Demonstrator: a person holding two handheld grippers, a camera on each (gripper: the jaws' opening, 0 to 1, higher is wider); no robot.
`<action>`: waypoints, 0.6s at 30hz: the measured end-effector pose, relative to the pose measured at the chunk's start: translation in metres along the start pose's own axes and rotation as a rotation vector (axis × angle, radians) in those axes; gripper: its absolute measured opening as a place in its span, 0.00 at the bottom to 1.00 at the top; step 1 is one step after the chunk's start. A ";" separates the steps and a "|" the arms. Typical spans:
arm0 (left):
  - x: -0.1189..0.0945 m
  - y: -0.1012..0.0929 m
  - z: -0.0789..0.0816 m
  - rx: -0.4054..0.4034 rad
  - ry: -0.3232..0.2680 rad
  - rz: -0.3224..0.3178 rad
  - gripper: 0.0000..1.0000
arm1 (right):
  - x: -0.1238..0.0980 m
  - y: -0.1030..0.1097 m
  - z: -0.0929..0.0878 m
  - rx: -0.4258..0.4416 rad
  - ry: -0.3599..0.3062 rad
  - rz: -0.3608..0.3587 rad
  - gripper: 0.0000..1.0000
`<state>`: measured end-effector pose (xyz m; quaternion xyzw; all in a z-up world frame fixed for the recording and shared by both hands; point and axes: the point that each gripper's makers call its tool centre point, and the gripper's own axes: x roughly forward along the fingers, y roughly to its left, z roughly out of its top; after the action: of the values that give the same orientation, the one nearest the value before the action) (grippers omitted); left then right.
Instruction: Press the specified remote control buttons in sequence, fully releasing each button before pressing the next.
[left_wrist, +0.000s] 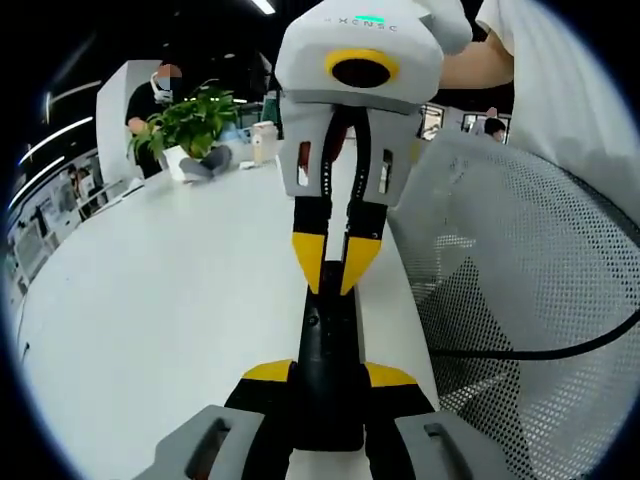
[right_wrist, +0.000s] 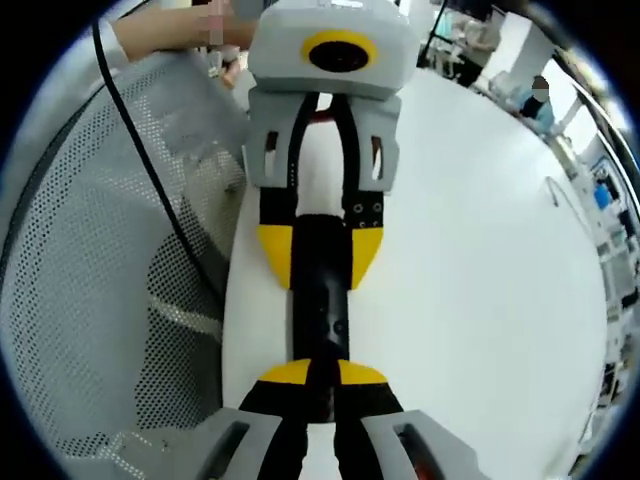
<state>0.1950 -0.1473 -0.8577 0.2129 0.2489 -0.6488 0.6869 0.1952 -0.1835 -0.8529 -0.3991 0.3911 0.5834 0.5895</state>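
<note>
while the remote (left_wrist: 328, 350) lies flat on the white desk (left_wrist: 170, 300), it is held between both sets of tongs, one at each end. its long axis runs straight along the line joining them, so each camera looks down the length of the black body at the other tool.

left gripper view: left tongs (left_wrist: 328, 385) at the bottom, yellow tips close on either side of the near end of the remote, pinching it. right tongs (left_wrist: 335, 270) come in from the top, tips drawn nearly together over the far end.

right gripper view: same layout reversed. right tongs (right_wrist: 312, 385) nearly pressed together, tips on top of the near end of the remote (right_wrist: 318, 300); whether they press a button or just rest, cannot tell. left tongs (right_wrist: 318, 255) straddle the far end.

judgement: left holds, right presses. the right tips are the ones over the button face, so the next press needs only a short shift along the long axis. a mesh panel (left_wrist: 520, 290) stands just beside the remote.
</note>
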 end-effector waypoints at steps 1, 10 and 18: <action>0.000 0.000 0.000 0.001 0.001 0.000 0.24 | 0.000 -0.001 0.001 0.021 -0.015 -0.005 0.05; 0.000 0.000 0.000 -0.003 -0.003 0.000 0.24 | 0.001 -0.001 0.003 0.020 -0.028 -0.020 0.06; 0.000 0.000 -0.001 -0.004 -0.003 0.001 0.24 | 0.004 -0.001 0.003 0.005 0.017 -0.002 0.05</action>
<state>0.1950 -0.1467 -0.8580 0.2107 0.2488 -0.6484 0.6880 0.1962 -0.1787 -0.8557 -0.4028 0.3970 0.5784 0.5879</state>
